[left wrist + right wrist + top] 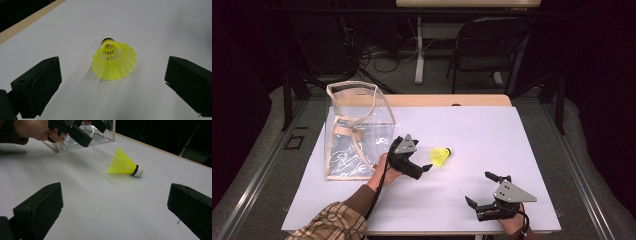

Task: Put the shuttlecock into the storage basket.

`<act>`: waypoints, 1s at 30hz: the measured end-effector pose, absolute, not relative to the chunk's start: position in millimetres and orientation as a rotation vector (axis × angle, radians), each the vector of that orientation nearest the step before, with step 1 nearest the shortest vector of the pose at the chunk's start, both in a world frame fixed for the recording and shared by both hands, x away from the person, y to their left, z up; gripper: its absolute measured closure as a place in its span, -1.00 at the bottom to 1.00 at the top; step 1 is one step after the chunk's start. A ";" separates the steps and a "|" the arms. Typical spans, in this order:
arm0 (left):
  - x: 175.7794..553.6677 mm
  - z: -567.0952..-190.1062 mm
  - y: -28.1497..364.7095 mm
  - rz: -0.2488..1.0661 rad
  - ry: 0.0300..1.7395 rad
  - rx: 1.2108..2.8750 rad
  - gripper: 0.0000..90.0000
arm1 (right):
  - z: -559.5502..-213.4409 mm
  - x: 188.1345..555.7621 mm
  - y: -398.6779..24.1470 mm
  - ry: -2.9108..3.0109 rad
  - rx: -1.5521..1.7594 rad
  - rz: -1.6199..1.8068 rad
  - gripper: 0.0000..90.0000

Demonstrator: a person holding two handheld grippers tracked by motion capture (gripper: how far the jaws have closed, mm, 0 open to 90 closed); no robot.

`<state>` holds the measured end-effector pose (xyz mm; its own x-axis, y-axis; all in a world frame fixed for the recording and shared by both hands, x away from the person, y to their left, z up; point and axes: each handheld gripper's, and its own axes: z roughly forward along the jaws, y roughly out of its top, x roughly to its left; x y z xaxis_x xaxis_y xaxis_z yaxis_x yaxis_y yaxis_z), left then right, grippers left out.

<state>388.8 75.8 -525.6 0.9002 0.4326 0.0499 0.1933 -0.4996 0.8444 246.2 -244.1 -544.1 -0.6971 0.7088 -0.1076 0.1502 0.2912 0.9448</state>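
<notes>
Approach is under way: left gripper (426,165), jaws spread wide, faces the yellow shuttlecock (441,155) lying on the table (492,135); next, straddling its skirt and closing gently. Right gripper (478,189) rests open.

Bright, evenly lit table; dark surroundings; sharp focus.

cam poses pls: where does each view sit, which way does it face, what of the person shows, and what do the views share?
High view: above the person's side, facing forward and down on the table; both forearms, left gripper, right gripper, clear bag.
Left gripper view: rides the left gripper, looks along its open jaws into the skirt of the yellow shuttlecock.
Right gripper view: rides the right gripper, looks across the table at the shuttlecock's side; the left hand shows.
Shared: all three show the shuttlecock.
</notes>
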 end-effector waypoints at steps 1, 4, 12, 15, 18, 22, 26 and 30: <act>391.4 -526.3 73.6 0.311 0.451 2.109 -0.96 | -544.1 246.1 -244.0 2.046 0.765 1.414 -1.00; 394.1 -526.4 71.6 0.305 0.447 2.117 -0.92 | -544.0 245.8 -243.7 2.047 0.763 1.415 -1.00; 402.7 -527.9 66.5 0.302 0.419 2.162 -0.73 | -544.0 245.9 -243.4 2.050 0.758 1.414 -1.00; 405.5 -529.4 65.0 0.306 0.414 2.171 -0.66 | -544.2 246.1 -243.5 2.054 0.757 1.411 -1.00; 408.4 -530.2 63.7 0.302 0.417 2.185 -0.61 | -544.2 246.2 -243.4 2.056 0.758 1.412 -1.00; 411.4 -531.1 61.0 0.304 0.414 2.197 -0.51 | -544.0 245.9 -243.5 2.052 0.758 1.413 -1.00; 413.4 -531.3 59.2 0.306 0.406 2.213 -0.35 | -544.1 246.2 -243.4 2.056 0.756 1.413 -1.00; 416.1 -533.0 57.1 0.303 0.399 2.230 -0.17 | -544.3 246.5 -243.6 2.058 0.760 1.414 -1.00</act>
<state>416.1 57.1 -533.0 0.9204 0.3822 0.0820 0.1821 -0.6048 0.7752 246.5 -243.6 -544.3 -0.7040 0.7022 -0.1057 0.1531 0.2954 0.9430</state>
